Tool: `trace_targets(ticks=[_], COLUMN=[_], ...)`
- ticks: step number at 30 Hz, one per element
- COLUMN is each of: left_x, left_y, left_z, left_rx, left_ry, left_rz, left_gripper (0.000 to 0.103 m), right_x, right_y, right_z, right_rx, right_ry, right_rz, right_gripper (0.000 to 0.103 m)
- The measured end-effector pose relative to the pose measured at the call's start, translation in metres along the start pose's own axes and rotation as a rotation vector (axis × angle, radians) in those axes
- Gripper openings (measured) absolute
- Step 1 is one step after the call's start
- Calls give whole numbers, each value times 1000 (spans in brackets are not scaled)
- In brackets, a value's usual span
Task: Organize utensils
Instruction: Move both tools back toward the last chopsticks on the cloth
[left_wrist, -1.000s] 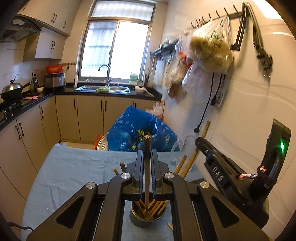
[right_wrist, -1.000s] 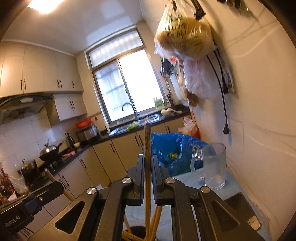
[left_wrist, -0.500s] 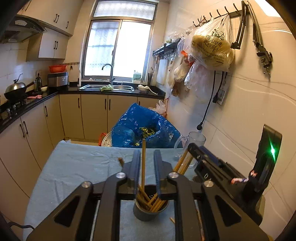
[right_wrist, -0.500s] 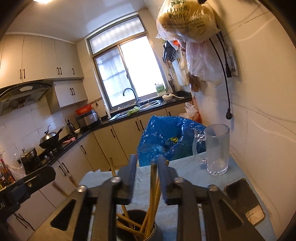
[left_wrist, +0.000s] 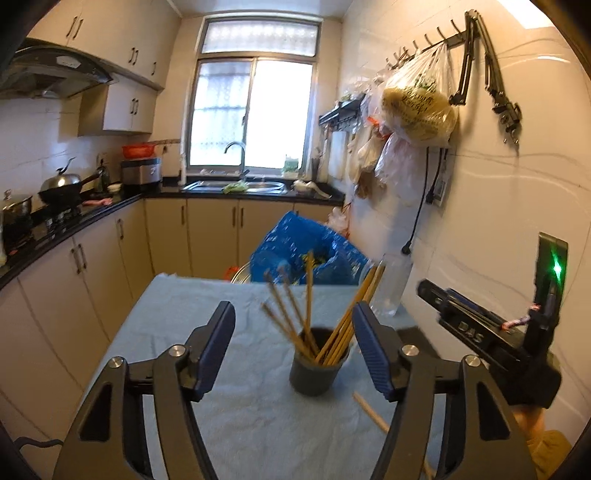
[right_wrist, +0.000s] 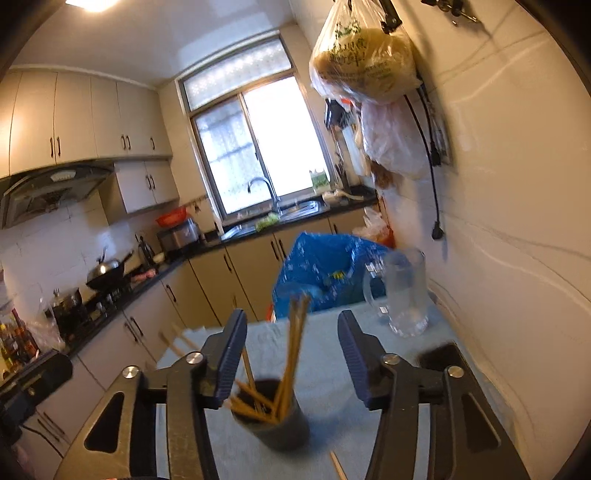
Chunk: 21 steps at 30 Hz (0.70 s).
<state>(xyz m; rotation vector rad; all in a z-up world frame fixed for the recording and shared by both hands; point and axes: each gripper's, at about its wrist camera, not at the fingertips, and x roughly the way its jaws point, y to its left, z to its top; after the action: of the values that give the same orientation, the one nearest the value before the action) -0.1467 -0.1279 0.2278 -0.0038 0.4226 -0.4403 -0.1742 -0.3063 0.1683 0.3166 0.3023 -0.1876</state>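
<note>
Left gripper (left_wrist: 293, 325) and right gripper (right_wrist: 291, 339) jaws just spread, released, wooden chopsticks (left_wrist: 334, 334) standing in dark round cup (left_wrist: 316, 374) beyond both.

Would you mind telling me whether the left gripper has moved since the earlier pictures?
Yes. The left gripper has drawn back from the dark cup of chopsticks on the blue cloth; its jaws have just been opening and grip nothing.

dark grey round cup (left_wrist: 314, 373), tan wooden chopsticks (left_wrist: 343, 325), pale blue table cloth (left_wrist: 207, 306), bright blue plastic bag (left_wrist: 295, 240), black countertop (left_wrist: 62, 229)
</note>
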Motion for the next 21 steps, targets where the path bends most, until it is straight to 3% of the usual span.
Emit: trace_targets(ticks=[7, 11, 16, 21], left_x=[-5, 3, 4, 6], left_y=[20, 24, 22, 21], left_z=[-61, -85, -91, -95], left_rx=[-47, -53, -51, -53], left_ry=[96, 189, 203, 218], left_rz=[163, 169, 163, 160], left_gripper=[67, 67, 67, 67], right_x=[-17, -22, -15, 2], right_y=[-33, -59, -67, -47], right_z=[-74, -105, -123, -141], right_rx=[0, 47, -11, -113], right_ry=[194, 269, 357, 436], right_rz=[2, 6, -9, 13], right_gripper=[56, 56, 53, 47])
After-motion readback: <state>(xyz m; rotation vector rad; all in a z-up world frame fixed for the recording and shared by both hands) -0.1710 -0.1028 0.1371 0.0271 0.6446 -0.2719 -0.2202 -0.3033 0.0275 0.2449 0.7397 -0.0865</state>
